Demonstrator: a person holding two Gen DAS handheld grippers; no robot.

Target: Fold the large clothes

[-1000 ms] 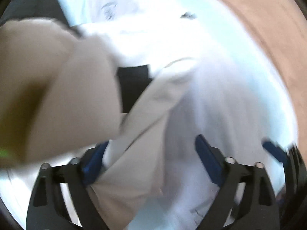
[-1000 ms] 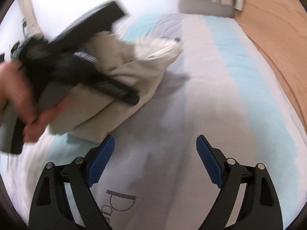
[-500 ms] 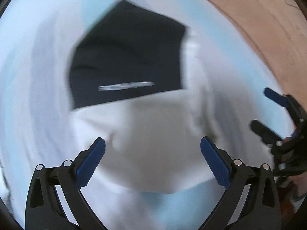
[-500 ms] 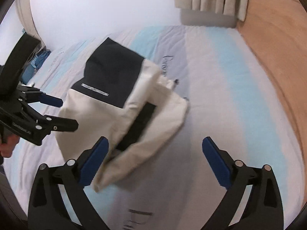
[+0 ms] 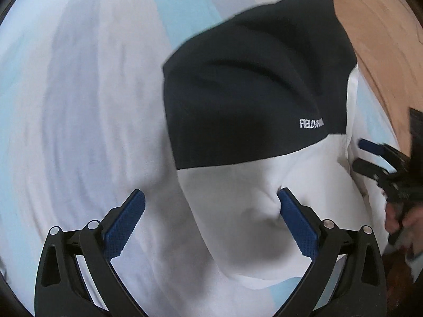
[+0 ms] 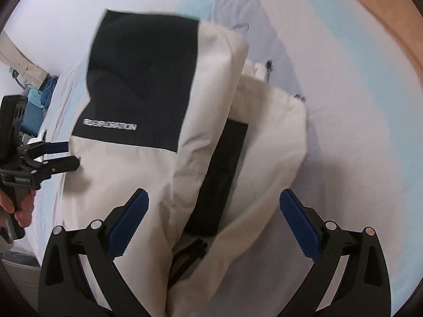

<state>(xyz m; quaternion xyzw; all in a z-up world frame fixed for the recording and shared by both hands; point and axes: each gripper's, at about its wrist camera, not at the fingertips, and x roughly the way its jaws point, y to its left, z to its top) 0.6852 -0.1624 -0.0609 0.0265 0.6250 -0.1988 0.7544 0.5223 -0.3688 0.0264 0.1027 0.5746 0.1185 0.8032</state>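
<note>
One folded cream-and-black jacket (image 6: 164, 121) lies on the striped bed (image 6: 357, 105), its black panel bearing small white lettering that starts "FIELD" in the left wrist view and ends "…RATION" in the right; the rest is blurred. Two grippers are in view. The right gripper (image 6: 212, 212) hovers with fingers spread wide, the jacket's folded edge below and between them. The left gripper (image 5: 211, 212) is spread too, its right finger (image 5: 297, 222) at the cream cloth; contact is unclear.

We see the cream jacket (image 6: 164, 185) with a black upper panel and small white lettering, lying folded on the striped bedsheet (image 6: 357, 105); a black strip shows between its overlapped folds.
</note>
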